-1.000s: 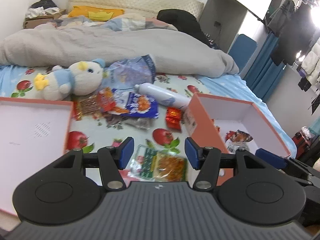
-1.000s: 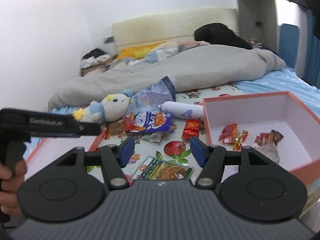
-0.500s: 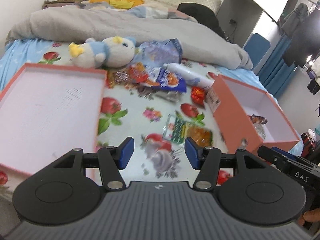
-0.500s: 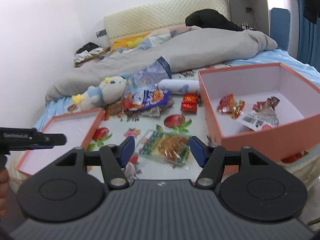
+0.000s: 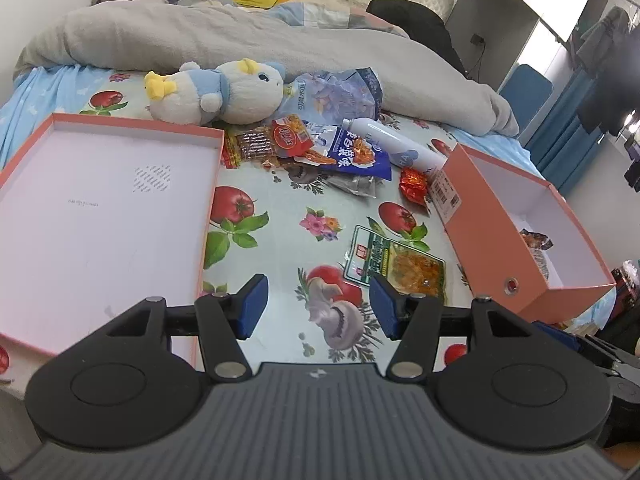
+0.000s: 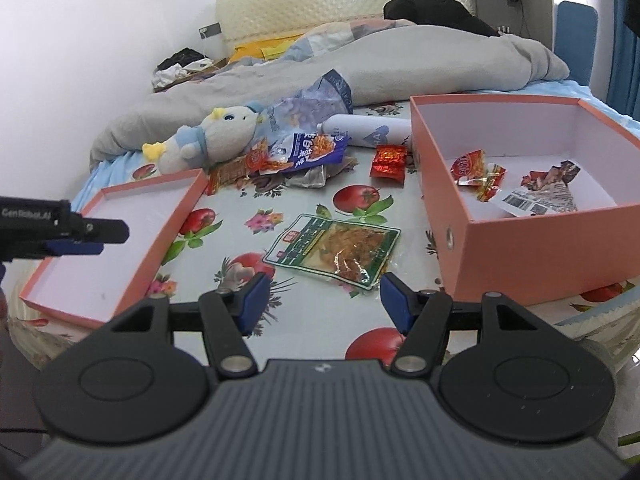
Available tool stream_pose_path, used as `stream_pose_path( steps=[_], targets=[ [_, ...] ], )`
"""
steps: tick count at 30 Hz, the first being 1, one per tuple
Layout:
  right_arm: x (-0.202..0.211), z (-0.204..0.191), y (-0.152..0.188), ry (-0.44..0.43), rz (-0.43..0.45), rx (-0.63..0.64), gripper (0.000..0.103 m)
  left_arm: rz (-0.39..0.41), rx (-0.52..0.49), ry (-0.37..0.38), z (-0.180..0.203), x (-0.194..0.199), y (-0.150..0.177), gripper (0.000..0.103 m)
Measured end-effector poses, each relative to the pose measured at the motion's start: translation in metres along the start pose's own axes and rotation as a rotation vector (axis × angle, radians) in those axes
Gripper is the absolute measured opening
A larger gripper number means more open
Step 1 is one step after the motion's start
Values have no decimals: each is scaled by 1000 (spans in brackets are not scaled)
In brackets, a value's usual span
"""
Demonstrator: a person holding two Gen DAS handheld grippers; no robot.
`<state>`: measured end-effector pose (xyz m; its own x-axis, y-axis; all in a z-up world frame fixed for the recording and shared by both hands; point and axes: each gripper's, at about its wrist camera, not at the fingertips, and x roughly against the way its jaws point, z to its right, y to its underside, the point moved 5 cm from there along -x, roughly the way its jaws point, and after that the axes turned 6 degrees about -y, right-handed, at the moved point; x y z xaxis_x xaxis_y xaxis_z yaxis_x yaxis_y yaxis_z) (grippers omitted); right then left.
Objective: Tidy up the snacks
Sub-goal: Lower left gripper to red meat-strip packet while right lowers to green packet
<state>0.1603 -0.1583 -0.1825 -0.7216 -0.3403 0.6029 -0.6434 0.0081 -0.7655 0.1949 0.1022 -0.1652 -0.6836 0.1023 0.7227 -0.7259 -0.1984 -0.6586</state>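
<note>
An orange box at the right of the bed holds a few snack packets; it also shows in the left wrist view. A green pickle packet lies on the sheet in front of both grippers. A blue snack bag, red packets and other snacks lie further back. My left gripper is open and empty above the sheet. My right gripper is open and empty just short of the green packet.
The orange box lid lies open at the left. A plush toy, a white bottle, a large pale bag and a grey duvet lie behind the snacks. The left gripper's side shows over the lid.
Both grippers have pulled back and risen, so more of the sheet, the lid and the box now show. Both stay open. Nothing on the bed has moved.
</note>
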Motion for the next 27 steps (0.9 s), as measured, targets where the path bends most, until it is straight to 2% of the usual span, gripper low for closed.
stream_pose_path(
  steps=[7,16,27],
  targets=[
    [-25,2,-6,-21,-21,3,63,-47,-7,-47,-6,-31,-7,66],
    [-66,1,-19,-38,-42,57,63,-100,-16,-82,-6,-75,-37,68],
    [-116,0,-38,-49,-47,76,63,-89,-65,-93,1,-126,-81,75]
  ],
)
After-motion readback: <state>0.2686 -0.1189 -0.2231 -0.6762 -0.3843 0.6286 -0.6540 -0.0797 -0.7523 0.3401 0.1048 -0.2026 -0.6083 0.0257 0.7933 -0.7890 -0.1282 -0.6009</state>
